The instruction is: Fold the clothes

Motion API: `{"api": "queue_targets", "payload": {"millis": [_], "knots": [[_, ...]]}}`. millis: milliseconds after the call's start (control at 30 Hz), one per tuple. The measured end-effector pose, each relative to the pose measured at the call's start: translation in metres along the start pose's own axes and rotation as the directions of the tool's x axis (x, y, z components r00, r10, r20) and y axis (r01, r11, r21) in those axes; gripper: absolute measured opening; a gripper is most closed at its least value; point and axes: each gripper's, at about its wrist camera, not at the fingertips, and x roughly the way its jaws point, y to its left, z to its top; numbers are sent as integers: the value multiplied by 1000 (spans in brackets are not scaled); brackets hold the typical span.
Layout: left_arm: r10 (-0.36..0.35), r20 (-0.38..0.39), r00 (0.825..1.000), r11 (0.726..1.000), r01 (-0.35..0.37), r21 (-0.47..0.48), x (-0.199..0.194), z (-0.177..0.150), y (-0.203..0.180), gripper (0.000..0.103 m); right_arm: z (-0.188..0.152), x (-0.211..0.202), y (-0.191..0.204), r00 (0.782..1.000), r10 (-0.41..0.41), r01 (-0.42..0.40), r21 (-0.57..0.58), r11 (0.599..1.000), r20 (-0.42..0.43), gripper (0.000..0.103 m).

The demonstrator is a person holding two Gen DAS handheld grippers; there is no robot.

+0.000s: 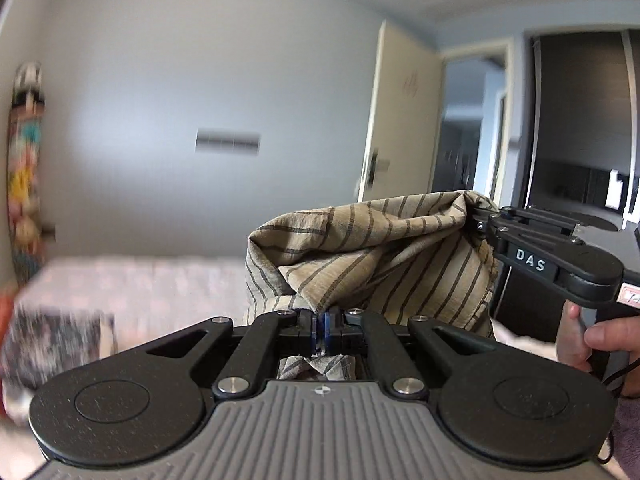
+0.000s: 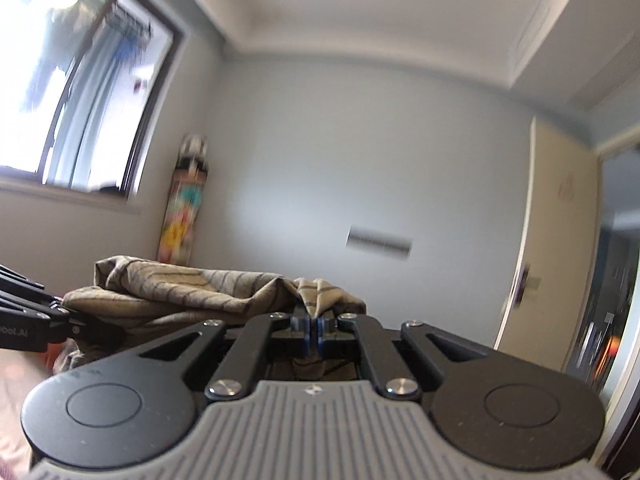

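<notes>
While both tools are raised above the bed (image 1: pixel 132 284), a tan garment with dark stripes (image 1: pixel 384 256) hangs in the air between them. Seen from the left wrist, the left gripper (image 1: pixel 321 330) has its jaws pinched together on a bunched fold of the cloth, with fabric rising in front of the blue pads and a small tail of it showing behind them. Further right in that view, the right gripper (image 1: pixel 478 220) reaches in from the side, its black fingers clamped on an upper corner of the same garment, and a person's hand (image 1: pixel 588 340) wraps the handle beneath it. The cloth sags in loose folds from that corner down toward the left tool.

From the right wrist, the right gripper (image 2: pixel 312 330) is closed on a narrow pleat of the striped garment (image 2: pixel 192 288), which spreads away to the left in rumpled layers. At the left edge of this view the left gripper (image 2: pixel 68 322) shows as black linkage bars meeting the far end of the cloth.

Behind it all stand a pale wall, a colourful skateboard (image 2: pixel 184 208) leaning upright in the corner, a window (image 2: pixel 72 92) and a cream door (image 1: pixel 400 120) standing open. The background is blurred.
</notes>
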Motion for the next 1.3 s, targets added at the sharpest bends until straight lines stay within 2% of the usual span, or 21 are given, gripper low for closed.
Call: {"api": "queue_targets", "payload": {"millis": [100, 233, 367, 500, 533, 633, 667, 700, 767, 833, 867, 900, 967, 1000, 1033, 1133, 1267, 1300], "knots": [[21, -115, 993, 999, -25, -36, 45, -29, 18, 2, -46, 41, 6, 989, 24, -21, 20, 1000, -147, 4], [30, -245, 969, 996, -50, -77, 100, -68, 47, 2, -103, 94, 14, 948, 38, -25, 46, 999, -316, 4], [21, -331, 943, 991, -64, -118, 139, -100, 82, 2, -151, 138, 25, 902, 38, -21, 44, 999, -430, 5], [16, -388, 921, 989, -71, -127, 169, -126, 100, 6, -187, 174, 34, 864, 28, -8, 43, 999, -503, 5], [20, -397, 918, 988, -78, -130, 173, -131, 105, 9, -195, 182, 36, 854, 24, -1, 45, 999, -519, 6], [31, -416, 909, 983, -103, -152, 173, -145, 126, 31, -214, 201, 33, 823, 12, 24, 56, 998, -568, 8], [36, -417, 908, 981, -112, -159, 170, -149, 133, 47, -220, 205, 32, 813, 9, 33, 62, 998, -582, 13], [43, -413, 910, 979, -121, -165, 160, -153, 134, 59, -226, 207, 29, 804, 7, 43, 69, 997, -594, 16], [49, -399, 916, 976, -129, -177, 145, -156, 136, 61, -232, 208, 23, 795, 2, 61, 84, 995, -606, 51], [39, -397, 917, 971, -130, -203, 138, -160, 142, 62, -233, 204, 19, 806, 2, 73, 102, 992, -592, 62], [33, -400, 916, 966, -132, -224, 134, -163, 146, 63, -234, 201, 16, 810, 0, 80, 110, 991, -587, 64], [26, -401, 916, 959, -135, -247, 131, -167, 149, 64, -236, 197, 13, 810, -8, 94, 117, 989, -586, 65], [14, -397, 918, 947, -139, -289, 124, -169, 152, 69, -242, 188, 3, 808, -29, 138, 141, 980, -589, 73], [7, -397, 918, 943, -138, -302, 120, -170, 152, 71, -247, 183, -3, 801, -34, 163, 162, 973, -598, 75], [0, -398, 917, 940, -136, -313, 116, -171, 150, 74, -254, 178, -9, 784, -35, 188, 183, 965, -620, 76], [-30, -413, 910, 935, -121, -333, 109, -177, 143, 74, -282, 165, -22, 707, -5, 252, 245, 936, -708, 76], [-82, -431, 899, 931, -85, -355, 103, -194, 128, 74, -319, 144, -26, 615, 80, 283, 314, 906, -785, 77], [-94, -434, 896, 933, -73, -353, 103, -199, 123, 74, -326, 140, -25, 599, 100, 285, 328, 901, -795, 77]]}}
